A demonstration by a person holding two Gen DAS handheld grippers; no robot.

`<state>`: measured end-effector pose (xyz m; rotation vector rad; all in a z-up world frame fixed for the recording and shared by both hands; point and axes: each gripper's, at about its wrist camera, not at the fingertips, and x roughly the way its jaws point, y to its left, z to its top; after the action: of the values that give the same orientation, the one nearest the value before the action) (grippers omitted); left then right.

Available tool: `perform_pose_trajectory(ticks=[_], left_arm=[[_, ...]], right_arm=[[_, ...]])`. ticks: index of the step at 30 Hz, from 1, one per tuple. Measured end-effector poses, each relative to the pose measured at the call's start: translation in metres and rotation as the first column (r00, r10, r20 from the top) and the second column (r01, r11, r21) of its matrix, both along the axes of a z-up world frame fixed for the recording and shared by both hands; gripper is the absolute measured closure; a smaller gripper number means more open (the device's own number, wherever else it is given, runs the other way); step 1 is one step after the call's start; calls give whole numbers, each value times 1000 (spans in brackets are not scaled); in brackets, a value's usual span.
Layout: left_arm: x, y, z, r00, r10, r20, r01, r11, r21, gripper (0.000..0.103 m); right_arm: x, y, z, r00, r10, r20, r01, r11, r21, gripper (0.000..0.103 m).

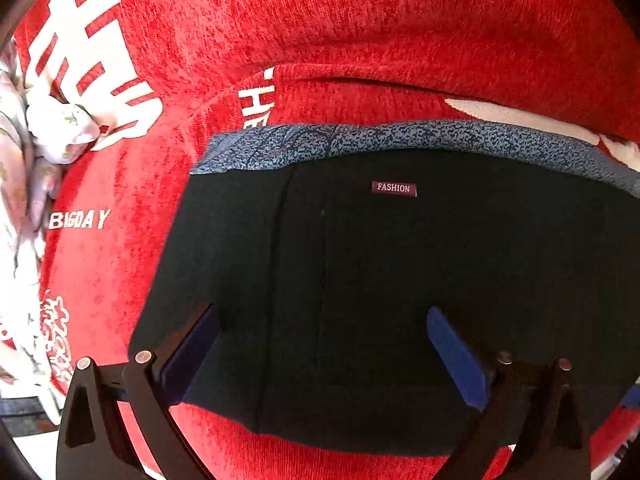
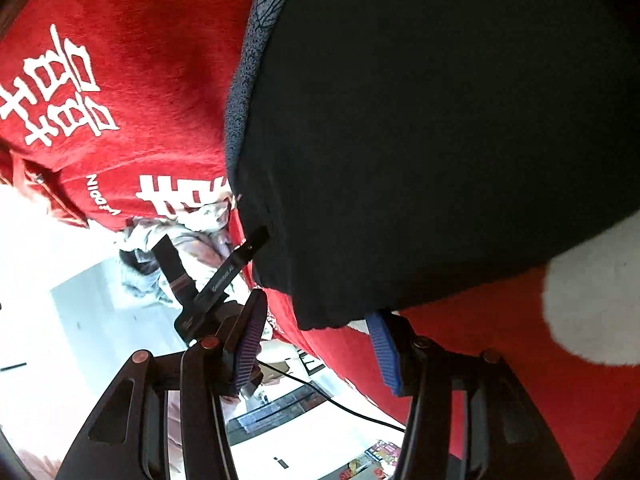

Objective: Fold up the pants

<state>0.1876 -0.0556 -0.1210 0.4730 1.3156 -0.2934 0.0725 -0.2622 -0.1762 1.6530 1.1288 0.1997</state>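
On top of the red blanket [image 1: 360, 20] lie the black pants [image 1: 380, 280], already folded into a small flat block. A blue speckled waistband [image 1: 400, 136] runs along the far edge of the pants, and a little tag saying FASHION [image 1: 394, 188] sits just below that band. The left gripper [image 1: 320, 344] hangs over the near part of the pants with its tongs spread wide, pinching nothing. The right gripper [image 2: 320, 328] waits at a near corner of the pants, tongs spread too, holding nothing. To do this step well, each gripper should probably take an edge of the pants at the same time, pinch all the layers, and lift evenly so the fold stays neat. A flowery cloth [image 1: 60, 132] lies well to the left of the pants
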Motion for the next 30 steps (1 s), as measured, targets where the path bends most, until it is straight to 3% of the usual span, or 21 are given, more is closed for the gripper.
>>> perform_pose_trajectory(ticks=[3, 5, 8, 11, 12, 15, 17, 19, 20, 21, 22, 23, 24, 26, 30], left_arm=[[1, 9, -2, 1000, 25, -9, -25, 998, -51, 0], [-2, 13, -3, 999, 42, -7, -42, 996, -79, 0], [-5, 19, -3, 999, 44, 1, -44, 994, -102, 0], [-5, 23, -2, 999, 52, 1, -51, 994, -96, 0], [-7, 22, 2, 998, 60, -6, -60, 995, -81, 0], [-17, 15, 20, 999, 34, 9, -33, 990, -136, 0], [-23, 3, 29, 999, -2, 35, 7, 987, -161, 0], [-27, -10, 21, 997, -39, 59, 46, 993, -111, 0], [-28, -13, 13, 998, -45, 45, 48, 996, -75, 0], [-32, -14, -2, 999, -54, -1, 54, 998, -36, 0], [-34, -8, -5, 999, -45, -5, 44, 996, -74, 0], [-36, -1, -3, 1000, -25, 5, 25, 992, -121, 0], [-38, 4, -3, 999, -32, -24, 28, 991, -131, 0], [-43, 10, 0, 999, -44, -11, 43, 992, -117, 0], [-36, 18, 22, 999, -20, 28, 25, 982, -185, 0]], right_arm=[[2, -3, 14, 999, 48, -16, -49, 996, -79, 57], [14, -4, 20, 992, 104, -68, -115, 978, -177, 93], [10, 2, 25, 983, 159, -91, -177, 949, -261, 94], [-13, 11, 18, 968, 169, -188, -211, 949, -233, 94], [-14, 15, 25, 944, 227, -239, -287, 922, -259, 92], [1, 18, 62, 927, 333, -173, -374, 845, -381, 89], [25, 14, 86, 921, 370, -120, -378, 776, -505, 67], [46, 8, 92, 922, 370, -112, -361, 719, -594, 42], [54, 5, 86, 920, 367, -134, -368, 701, -611, 40], [61, 6, 70, 908, 375, -188, -410, 696, -589, 40], [62, 6, 49, 887, 389, -250, -462, 718, -520, 40], [59, 1, 49, 905, 363, -222, -425, 743, -517, 40], [61, -2, 52, 904, 369, -217, -428, 750, -504, 40], [64, -4, 55, 868, 430, -248, -496, 733, -465, 40], [114, -3, 90, 863, 489, -128, -481, 719, -501, 40]])
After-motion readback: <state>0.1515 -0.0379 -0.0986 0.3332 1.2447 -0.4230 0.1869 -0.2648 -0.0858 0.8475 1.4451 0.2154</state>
